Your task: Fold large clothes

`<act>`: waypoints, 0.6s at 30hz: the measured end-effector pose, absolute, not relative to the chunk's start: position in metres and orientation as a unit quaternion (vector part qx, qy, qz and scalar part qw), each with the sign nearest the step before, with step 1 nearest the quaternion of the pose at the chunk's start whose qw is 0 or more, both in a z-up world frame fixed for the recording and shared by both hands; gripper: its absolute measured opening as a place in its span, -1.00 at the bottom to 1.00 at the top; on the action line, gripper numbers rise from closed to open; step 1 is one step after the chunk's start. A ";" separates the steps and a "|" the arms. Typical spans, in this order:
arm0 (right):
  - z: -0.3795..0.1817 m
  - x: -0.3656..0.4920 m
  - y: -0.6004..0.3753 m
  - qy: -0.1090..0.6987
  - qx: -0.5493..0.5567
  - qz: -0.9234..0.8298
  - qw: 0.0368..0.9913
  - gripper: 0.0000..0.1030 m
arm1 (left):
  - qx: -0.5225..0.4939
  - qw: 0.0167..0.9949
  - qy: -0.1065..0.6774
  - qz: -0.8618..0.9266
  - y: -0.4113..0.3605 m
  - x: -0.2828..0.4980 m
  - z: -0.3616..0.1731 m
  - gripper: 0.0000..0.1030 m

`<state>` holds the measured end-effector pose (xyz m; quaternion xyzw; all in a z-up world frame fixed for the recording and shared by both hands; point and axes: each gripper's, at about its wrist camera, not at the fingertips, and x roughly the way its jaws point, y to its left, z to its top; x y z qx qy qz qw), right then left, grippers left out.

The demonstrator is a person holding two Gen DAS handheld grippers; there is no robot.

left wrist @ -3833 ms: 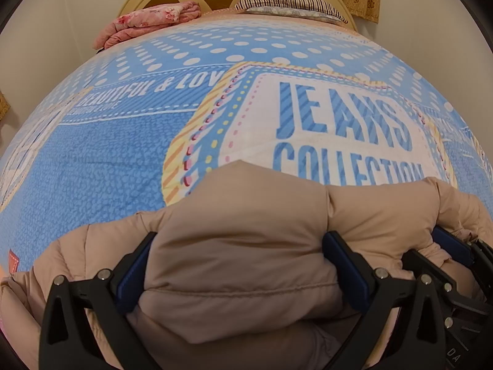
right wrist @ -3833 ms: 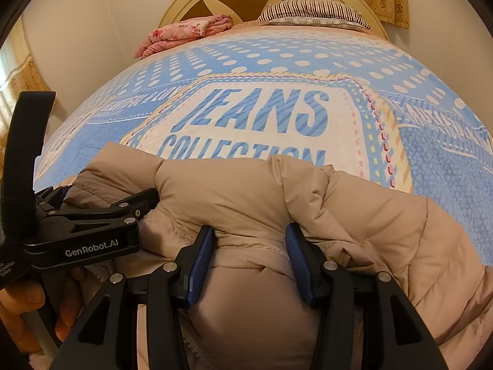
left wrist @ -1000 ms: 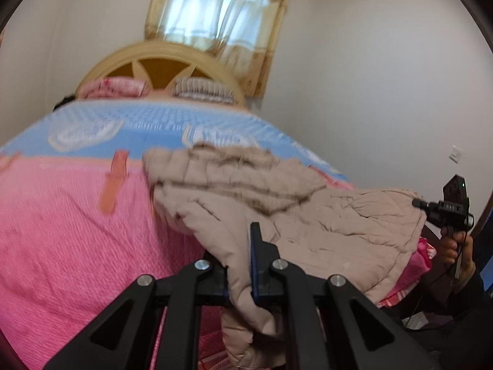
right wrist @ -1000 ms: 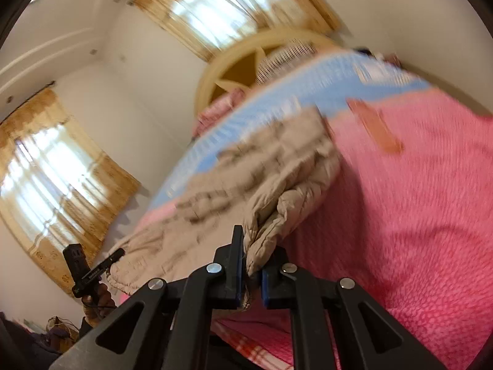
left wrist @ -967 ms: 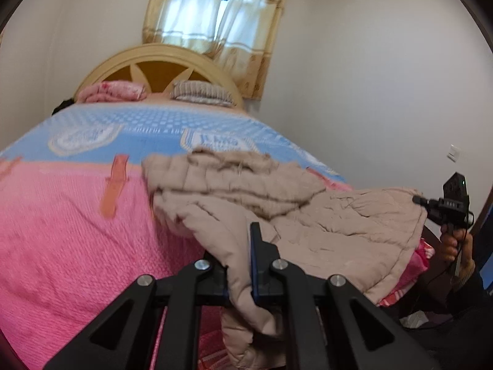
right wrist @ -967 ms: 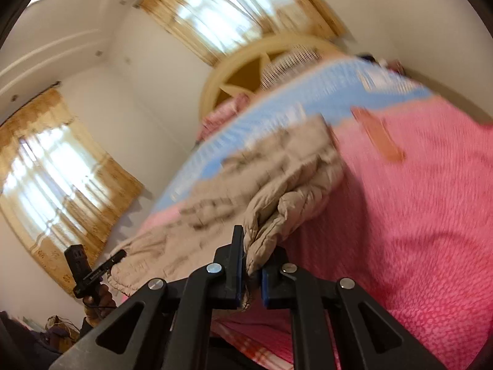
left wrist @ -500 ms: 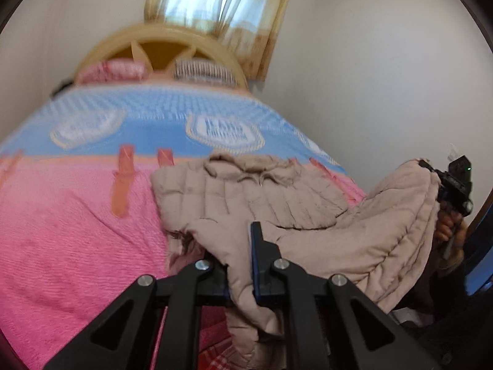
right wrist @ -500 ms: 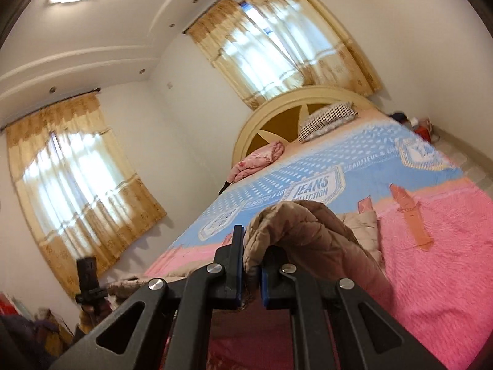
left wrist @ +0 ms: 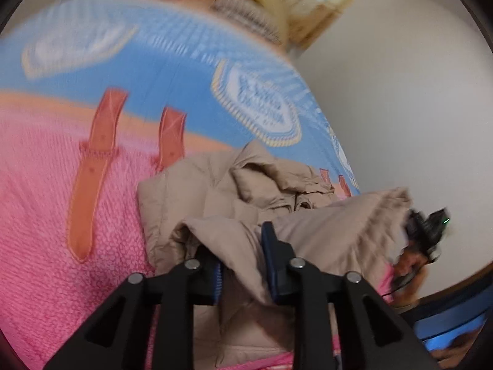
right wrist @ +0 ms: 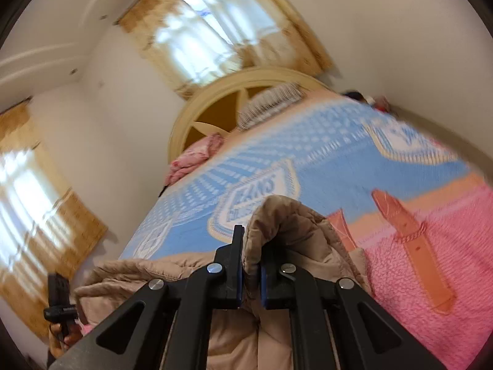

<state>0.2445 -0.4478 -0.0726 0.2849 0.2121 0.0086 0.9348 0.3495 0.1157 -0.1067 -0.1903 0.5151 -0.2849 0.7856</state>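
Presently catalogued, one bedroom scene, both views blurred by motion.

Item: beige padded jacket (left wrist: 246, 197), large, quilted, rumpled. It lies on the pink part of the bedspread (left wrist: 46, 215), near the bed's foot, with its collar end toward the blue part (left wrist: 172, 71). One hem corner is lifted off the bed at each side.

Item: left gripper (left wrist: 243, 265), black frame, blue pads. Its jaws have just been opening; a fold of the jacket sits between them. The right-hand pad lies against the cloth, while the left-hand one shows a gap, so the fold looks loosened rather than pinched.

Item: right gripper (right wrist: 252, 265), same make. Jaws nearly together, clenched on a thick roll of jacket edge that arches up over the fingertips. In the left wrist view this gripper (left wrist: 426, 225) appears at the jacket's far corner, blurred, with a hand (left wrist: 406, 265) beneath it.

Item: bedspread, blue dotted upper part with badge prints, pink textured lower part with orange strap motifs (left wrist: 92, 172).

Item: cream round headboard (right wrist: 215, 104) with brown star-shaped panels.

Item: striped pillow (right wrist: 271, 101) against the headboard.

Item: pink folded bedding (right wrist: 194, 157) beside the pillow.

Item: two windows with gold curtains (right wrist: 215, 30), one behind the headboard, one on the side wall (right wrist: 30, 209).

Item: left gripper as seen from the right wrist (right wrist: 60, 302), dark, upright, at the jacket's other corner, held in a hand (right wrist: 61, 336); jaw state unreadable from that view.
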 end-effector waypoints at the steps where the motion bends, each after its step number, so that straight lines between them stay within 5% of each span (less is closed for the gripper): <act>1: -0.080 0.254 -0.451 0.218 0.289 0.005 0.932 -0.87 | -0.206 0.778 0.516 -0.294 0.121 0.355 -0.109 -0.42; 8: -0.113 0.320 -0.462 0.264 0.301 -0.014 0.916 -0.87 | -0.218 0.781 0.476 -0.340 0.136 0.350 -0.077 -0.09; 10: -0.118 0.338 -0.459 0.273 0.289 -0.023 0.917 -0.87 | -0.196 0.798 0.462 -0.333 0.133 0.347 -0.066 0.73; 12: -0.124 0.352 -0.459 0.279 0.282 -0.032 0.917 -0.87 | -0.177 0.835 0.424 -0.304 0.138 0.343 -0.051 1.00; 18: -0.144 0.374 -0.464 0.295 0.288 -0.059 0.909 -0.87 | -0.122 0.885 0.382 -0.237 0.113 0.339 -0.042 1.00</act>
